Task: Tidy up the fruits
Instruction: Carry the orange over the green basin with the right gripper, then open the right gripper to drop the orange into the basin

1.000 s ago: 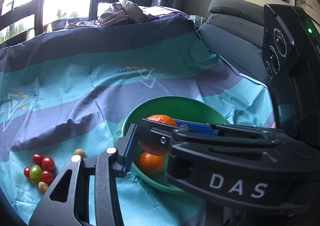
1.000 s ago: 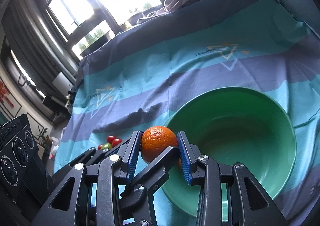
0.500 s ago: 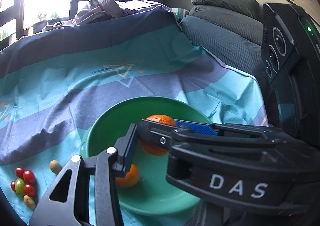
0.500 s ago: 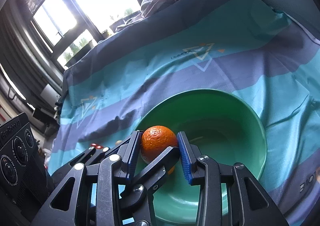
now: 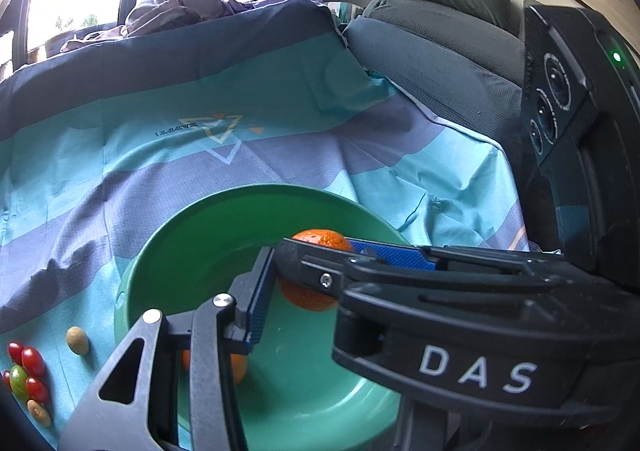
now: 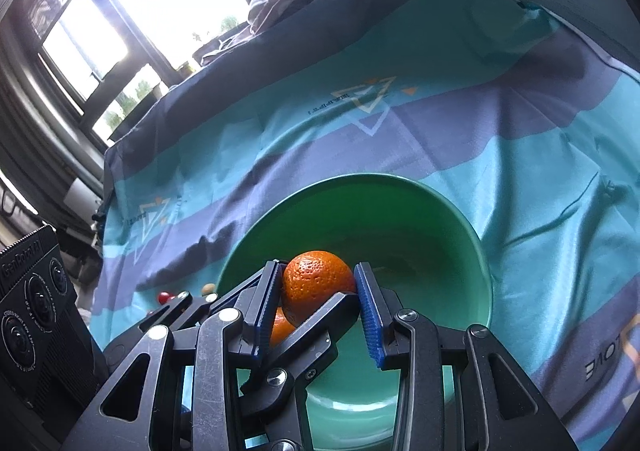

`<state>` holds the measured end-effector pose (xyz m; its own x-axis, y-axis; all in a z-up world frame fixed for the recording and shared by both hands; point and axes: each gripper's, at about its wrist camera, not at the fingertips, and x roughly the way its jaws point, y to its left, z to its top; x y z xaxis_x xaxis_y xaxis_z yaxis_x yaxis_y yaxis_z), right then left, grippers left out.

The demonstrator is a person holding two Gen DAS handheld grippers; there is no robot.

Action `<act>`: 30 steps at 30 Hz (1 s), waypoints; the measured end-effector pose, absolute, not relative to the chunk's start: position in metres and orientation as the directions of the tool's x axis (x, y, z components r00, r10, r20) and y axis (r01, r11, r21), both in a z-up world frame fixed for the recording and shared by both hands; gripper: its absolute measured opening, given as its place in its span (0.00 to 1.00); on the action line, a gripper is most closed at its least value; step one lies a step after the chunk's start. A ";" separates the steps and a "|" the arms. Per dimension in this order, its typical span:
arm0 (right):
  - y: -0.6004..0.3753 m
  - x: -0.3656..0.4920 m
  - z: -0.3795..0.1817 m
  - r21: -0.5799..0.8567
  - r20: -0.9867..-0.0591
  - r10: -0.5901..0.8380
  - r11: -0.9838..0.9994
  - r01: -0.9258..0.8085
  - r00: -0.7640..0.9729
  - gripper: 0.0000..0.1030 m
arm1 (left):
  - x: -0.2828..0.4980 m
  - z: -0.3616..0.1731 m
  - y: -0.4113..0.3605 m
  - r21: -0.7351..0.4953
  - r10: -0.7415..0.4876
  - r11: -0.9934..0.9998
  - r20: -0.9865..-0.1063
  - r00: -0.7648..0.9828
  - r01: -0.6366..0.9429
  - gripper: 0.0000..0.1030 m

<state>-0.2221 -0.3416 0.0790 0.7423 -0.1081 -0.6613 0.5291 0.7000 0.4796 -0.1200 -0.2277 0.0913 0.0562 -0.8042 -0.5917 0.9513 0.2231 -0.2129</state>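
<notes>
A dimpled, slightly glossy peel is seen on the orange (image 6: 316, 283). The green bowl (image 6: 460, 227) looks like smooth plastic with a soft shine. The striped cloth (image 6: 520, 171) is woven, matt and wrinkled. Ribbed blue pads (image 6: 370, 327) are fitted on the matt black right gripper (image 6: 316, 311), with shiny metal rivets.
</notes>
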 end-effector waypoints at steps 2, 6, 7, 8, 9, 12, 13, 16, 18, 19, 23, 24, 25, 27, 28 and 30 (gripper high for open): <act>-0.343 -0.223 0.078 0.478 -0.664 -0.112 0.697 0.535 0.739 0.39 | -0.120 0.090 -0.229 -0.219 -0.804 0.219 -0.592 0.049 0.951 0.41; -0.345 -0.225 0.078 0.472 -0.668 -0.120 0.695 0.542 0.735 0.39 | -0.121 0.089 -0.232 -0.225 -0.807 0.211 -0.590 0.039 0.951 0.41; -0.346 -0.224 0.077 0.472 -0.669 -0.120 0.694 0.544 0.733 0.39 | -0.121 0.089 -0.232 -0.226 -0.807 0.209 -0.589 0.037 0.951 0.41; -0.346 -0.224 0.077 0.472 -0.671 -0.120 0.692 0.547 0.731 0.39 | -0.120 0.088 -0.233 -0.231 -0.807 0.208 -0.589 0.033 0.950 0.41; -0.347 -0.224 0.076 0.471 -0.674 -0.120 0.691 0.549 0.729 0.39 | -0.120 0.087 -0.234 -0.236 -0.806 0.208 -0.591 0.030 0.949 0.41; -0.348 -0.224 0.075 0.467 -0.682 -0.119 0.689 0.554 0.722 0.39 | -0.119 0.085 -0.234 -0.250 -0.803 0.216 -0.596 0.026 0.944 0.41; -0.348 -0.223 0.074 0.464 -0.685 -0.117 0.690 0.555 0.719 0.39 | -0.119 0.084 -0.234 -0.252 -0.801 0.217 -0.598 0.025 0.943 0.41; -0.348 -0.221 0.072 0.466 -0.690 -0.108 0.691 0.554 0.715 0.39 | -0.118 0.083 -0.233 -0.251 -0.797 0.223 -0.603 0.028 0.942 0.41; -0.347 -0.219 0.071 0.466 -0.691 -0.101 0.695 0.548 0.716 0.39 | -0.117 0.083 -0.231 -0.251 -0.796 0.230 -0.605 0.034 0.940 0.41; -0.346 -0.218 0.071 0.464 -0.693 -0.098 0.698 0.545 0.715 0.39 | -0.116 0.082 -0.230 -0.252 -0.795 0.232 -0.606 0.034 0.939 0.41; -0.344 -0.211 0.068 0.451 -0.706 -0.092 0.705 0.547 0.702 0.39 | -0.112 0.078 -0.228 -0.269 -0.787 0.242 -0.617 0.026 0.932 0.41; -0.343 -0.210 0.067 0.451 -0.710 -0.088 0.705 0.547 0.699 0.39 | -0.111 0.077 -0.227 -0.271 -0.784 0.245 -0.620 0.026 0.931 0.41; -0.343 -0.209 0.066 0.451 -0.713 -0.084 0.706 0.546 0.696 0.39 | -0.111 0.076 -0.227 -0.273 -0.782 0.247 -0.623 0.025 0.930 0.41; -0.342 -0.208 0.065 0.449 -0.719 -0.077 0.707 0.547 0.691 0.39 | -0.109 0.075 -0.227 -0.280 -0.773 0.251 -0.634 0.018 0.926 0.41; -0.342 -0.208 0.064 0.446 -0.723 -0.077 0.707 0.549 0.686 0.39 | -0.109 0.075 -0.226 -0.284 -0.767 0.254 -0.641 0.014 0.924 0.41; -0.341 -0.207 0.065 0.441 -0.729 -0.076 0.708 0.552 0.680 0.39 | -0.108 0.077 -0.223 -0.292 -0.765 0.262 -0.644 0.014 0.920 0.42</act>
<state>-0.2069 -0.3409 0.0645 0.6805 -0.0760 -0.7288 0.5516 0.7079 0.4411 -0.1079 -0.2234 0.0769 0.0138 -0.7650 -0.6439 0.9197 0.2623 -0.2920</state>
